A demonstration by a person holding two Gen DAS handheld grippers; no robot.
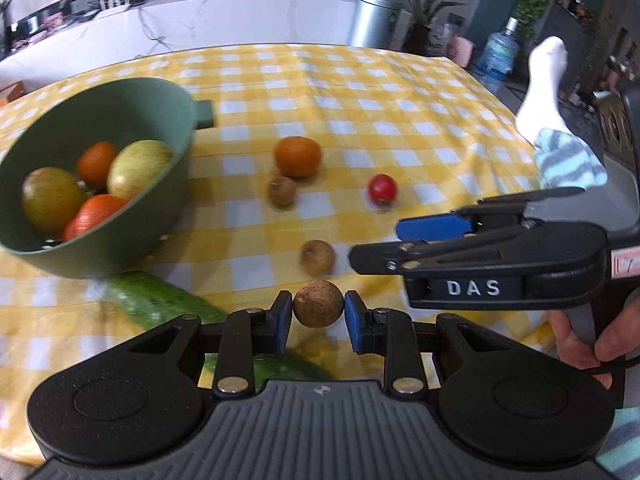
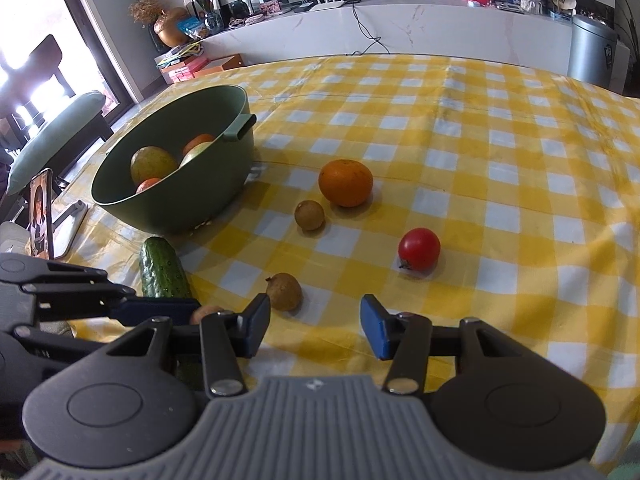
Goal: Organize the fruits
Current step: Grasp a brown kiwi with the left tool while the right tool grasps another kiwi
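1. While the left tool (image 1: 319, 322) hangs over the bench (image 1: 400, 92), its blue pads are clamped on a small brown fruit (image 1: 319, 303), lifted just clear of the yellow check cloth.
2. Right tool (image 2: 316, 326): jaws partly apart, nothing between them, pointing down at the cloth. A hand (image 1: 584, 340) grips its handle.
3. Green bowl (image 1: 60, 256) sits to the left on the bench and holds two orange fruits and two yellow-green ones.
4. Loose on the cloth: orange (image 2: 345, 182), a brown fruit (image 2: 309, 215) just beside it, tomato (image 2: 419, 249) off to the right, another brown fruit (image 2: 284, 291) just ahead of the right tool's left finger.
5. Cucumber (image 2: 162, 270) lies in front of the bowl, partly under the left tool.
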